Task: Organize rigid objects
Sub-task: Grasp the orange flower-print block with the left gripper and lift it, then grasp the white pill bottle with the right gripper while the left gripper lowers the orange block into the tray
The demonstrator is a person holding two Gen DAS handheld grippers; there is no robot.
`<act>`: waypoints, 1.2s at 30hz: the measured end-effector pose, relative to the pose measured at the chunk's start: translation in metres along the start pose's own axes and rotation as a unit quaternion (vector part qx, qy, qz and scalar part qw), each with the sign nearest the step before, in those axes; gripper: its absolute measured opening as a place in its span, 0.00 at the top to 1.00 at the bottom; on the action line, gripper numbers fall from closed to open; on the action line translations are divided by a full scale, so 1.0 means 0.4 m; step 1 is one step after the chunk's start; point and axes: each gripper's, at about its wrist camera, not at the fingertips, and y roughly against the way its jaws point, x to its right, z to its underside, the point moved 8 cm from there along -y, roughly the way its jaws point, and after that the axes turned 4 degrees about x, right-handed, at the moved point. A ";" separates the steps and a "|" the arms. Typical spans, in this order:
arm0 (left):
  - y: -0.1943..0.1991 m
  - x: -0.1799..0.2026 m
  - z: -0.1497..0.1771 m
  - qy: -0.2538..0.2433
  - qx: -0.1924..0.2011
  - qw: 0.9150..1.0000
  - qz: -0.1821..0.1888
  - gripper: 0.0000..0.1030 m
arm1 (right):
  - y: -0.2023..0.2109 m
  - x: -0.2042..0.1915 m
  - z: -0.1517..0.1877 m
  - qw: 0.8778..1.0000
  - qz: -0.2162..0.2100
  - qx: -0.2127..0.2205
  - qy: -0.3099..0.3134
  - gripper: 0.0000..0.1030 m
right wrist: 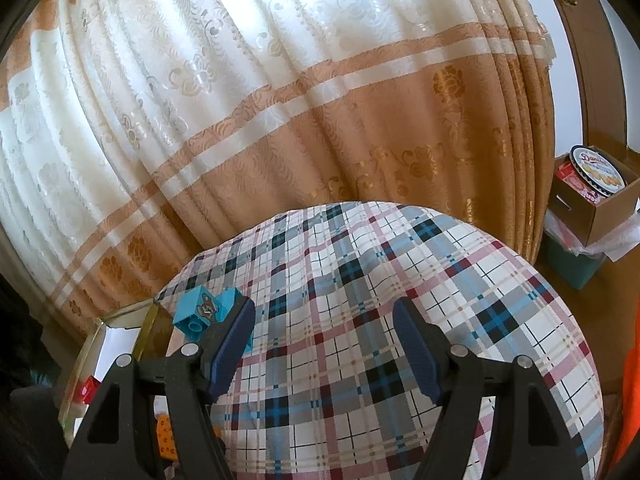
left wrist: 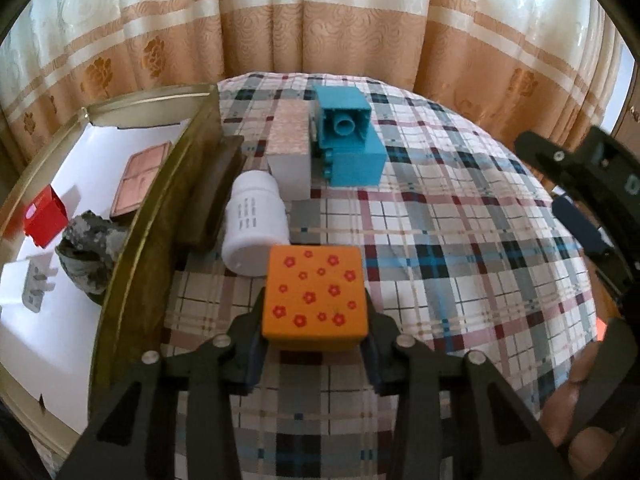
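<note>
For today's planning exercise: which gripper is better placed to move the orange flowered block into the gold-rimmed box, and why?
Left. The left gripper already has its jaws against the orange flowered block, beside the gold-rimmed box. The right gripper is open over bare tablecloth.

Bottle (left wrist: 256,224) between box (left wrist: 160,216) and cube (left wrist: 316,296)

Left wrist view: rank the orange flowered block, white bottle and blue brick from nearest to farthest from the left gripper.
1. Orange flowered block, between the left gripper fingers.
2. White bottle, just beyond, slightly left, lying on its side.
3. Blue brick, farthest, toward the curtain.
</note>
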 end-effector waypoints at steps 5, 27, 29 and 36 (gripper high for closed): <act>0.047 0.001 0.019 -0.002 0.010 0.999 0.043 0.62 | 0.000 -0.006 0.003 1.000 0.000 0.000 0.005 0.28; 0.267 -0.229 -0.040 0.040 0.153 0.984 0.081 0.62 | -0.035 -0.229 0.125 0.988 -0.089 -0.089 0.087 0.29; 0.272 -0.244 -0.042 0.039 0.159 0.983 0.080 0.62 | -0.044 -0.255 0.144 0.986 -0.094 -0.104 0.093 0.29; 0.278 -0.287 -0.042 0.058 0.167 0.981 0.085 0.65 | -0.088 -0.316 0.209 0.977 -0.095 -0.153 0.113 0.29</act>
